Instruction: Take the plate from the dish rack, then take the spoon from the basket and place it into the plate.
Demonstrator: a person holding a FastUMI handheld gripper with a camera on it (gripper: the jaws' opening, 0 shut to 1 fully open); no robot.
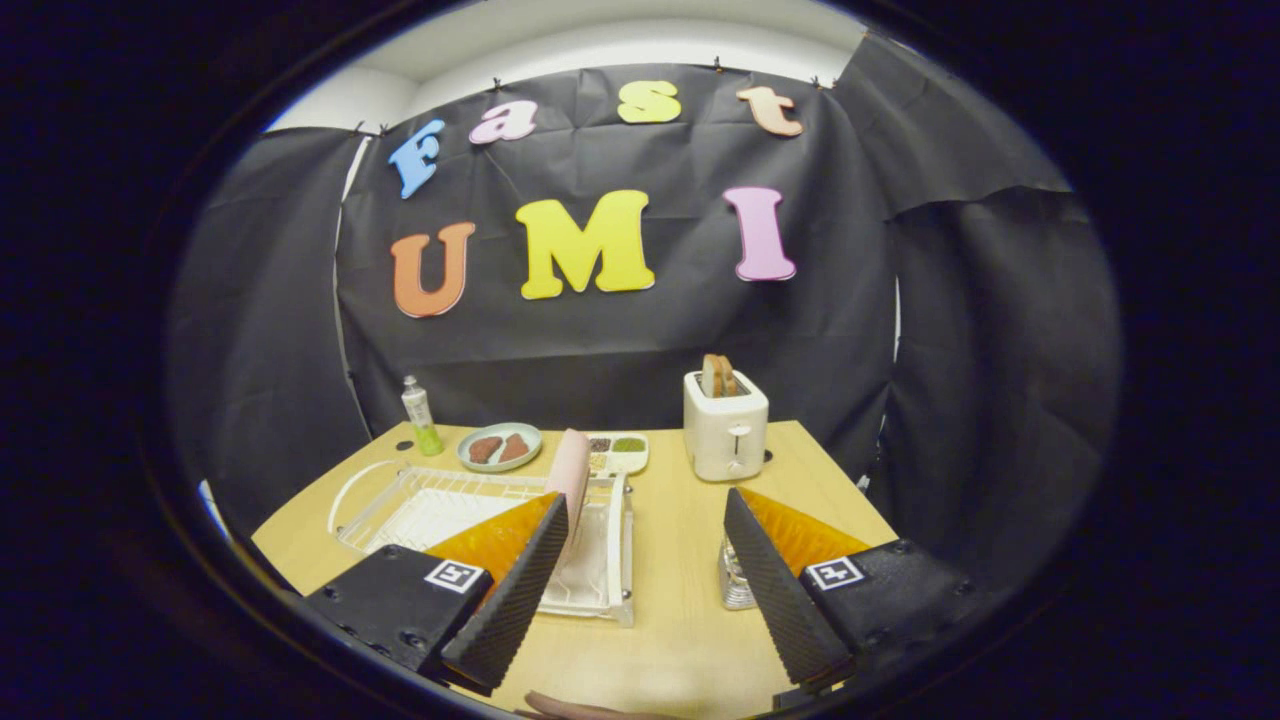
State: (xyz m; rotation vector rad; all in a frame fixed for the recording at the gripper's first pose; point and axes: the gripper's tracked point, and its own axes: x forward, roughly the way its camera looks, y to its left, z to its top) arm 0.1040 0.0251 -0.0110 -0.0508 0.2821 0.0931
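My claw (pixel 645 560) gapes wide, empty, above bench (pixel 680 620). Pink plate (pixel 571 470) stands upright in dish rack (pixel 470 505); straddle its rim squarely, lift straight up.

Gripper (pixel 645 530) level, fingers (pixel 515 590) spread wide w/ nothing between them.

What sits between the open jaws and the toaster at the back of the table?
In the gripper view, bare tabletop runs from the open gripper to the toaster; the dish rack with its upright plate stands beside that stretch.
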